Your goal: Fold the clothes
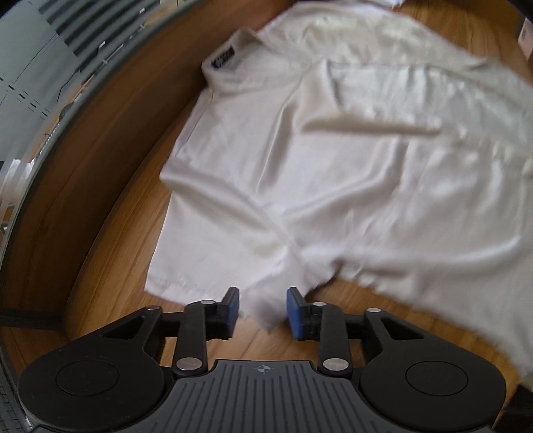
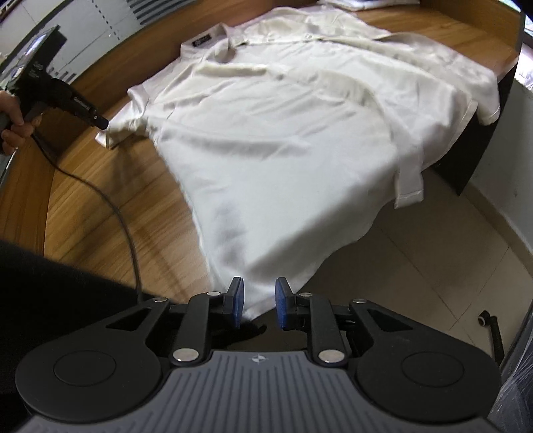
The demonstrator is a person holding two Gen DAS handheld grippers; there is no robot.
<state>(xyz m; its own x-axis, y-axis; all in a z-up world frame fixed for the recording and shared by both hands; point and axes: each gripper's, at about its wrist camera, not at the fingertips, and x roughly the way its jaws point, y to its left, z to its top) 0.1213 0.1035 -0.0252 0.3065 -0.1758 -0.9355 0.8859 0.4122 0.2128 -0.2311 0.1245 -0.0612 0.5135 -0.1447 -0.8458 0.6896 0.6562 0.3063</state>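
Shirt point(image 1: 333, 173) is lying spread on the table point(image 1: 110, 160), its hem at the near edge. I'm letting go: left gripper point(image 1: 263, 311) and right gripper point(image 2: 259, 306) are both spread (cloth loose between). Next, I'm regripping for a fold.

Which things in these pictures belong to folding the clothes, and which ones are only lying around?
Belonging to the job:
- white shirt, spread on the wooden table
- left gripper, fingers open, hem corner between them
- right gripper, fingers open at the hem

Only lying about:
- more white cloth at the table's far edge
- black cable across the table
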